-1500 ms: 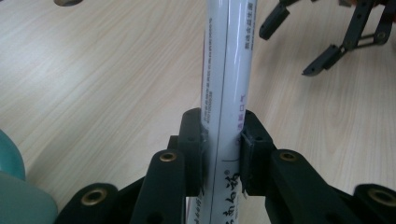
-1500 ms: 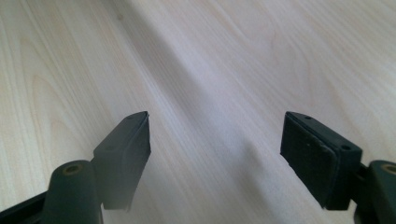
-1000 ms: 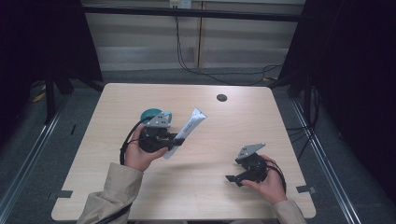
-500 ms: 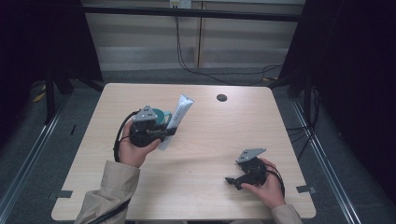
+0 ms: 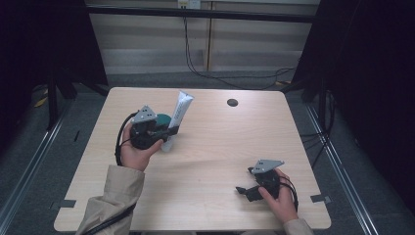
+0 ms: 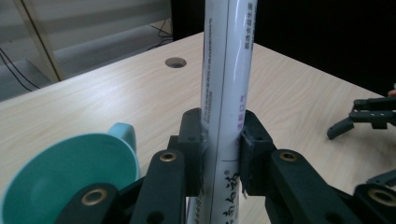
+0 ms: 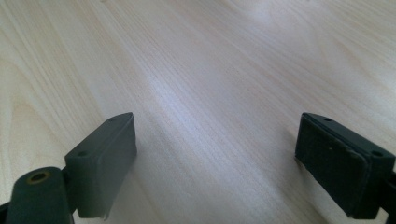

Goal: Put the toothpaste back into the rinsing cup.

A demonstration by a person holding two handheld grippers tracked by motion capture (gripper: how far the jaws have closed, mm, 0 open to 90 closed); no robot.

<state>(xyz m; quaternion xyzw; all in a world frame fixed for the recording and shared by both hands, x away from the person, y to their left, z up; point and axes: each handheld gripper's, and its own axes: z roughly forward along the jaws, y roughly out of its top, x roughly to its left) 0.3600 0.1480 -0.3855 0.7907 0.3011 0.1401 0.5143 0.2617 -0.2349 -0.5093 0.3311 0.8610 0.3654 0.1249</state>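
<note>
My left gripper (image 5: 164,133) is shut on a long white tube (image 5: 176,119) and holds it above the table's left half, its flat end pointing up and away. In the left gripper view the tube (image 6: 226,70) stands upright between the two pads (image 6: 192,140). A teal cup (image 5: 161,119) sits just behind that gripper, and its teal rim (image 6: 60,182) lies left of the jaws. My right gripper (image 5: 243,190) rests low near the front right of the table; its jaws have just been opening and stand wide apart with nothing between them (image 7: 212,158) but bare wood.
The light wooden table (image 5: 210,147) has a round dark cable hole (image 5: 232,102) at the back centre. Black curtains stand at both sides, and cables hang behind the far edge. A person's sleeve (image 5: 110,200) reaches in from the lower left.
The left gripper has carried the tube leftward and back toward the teal cup, tipping it more upright. The right gripper stayed near the front right.
</note>
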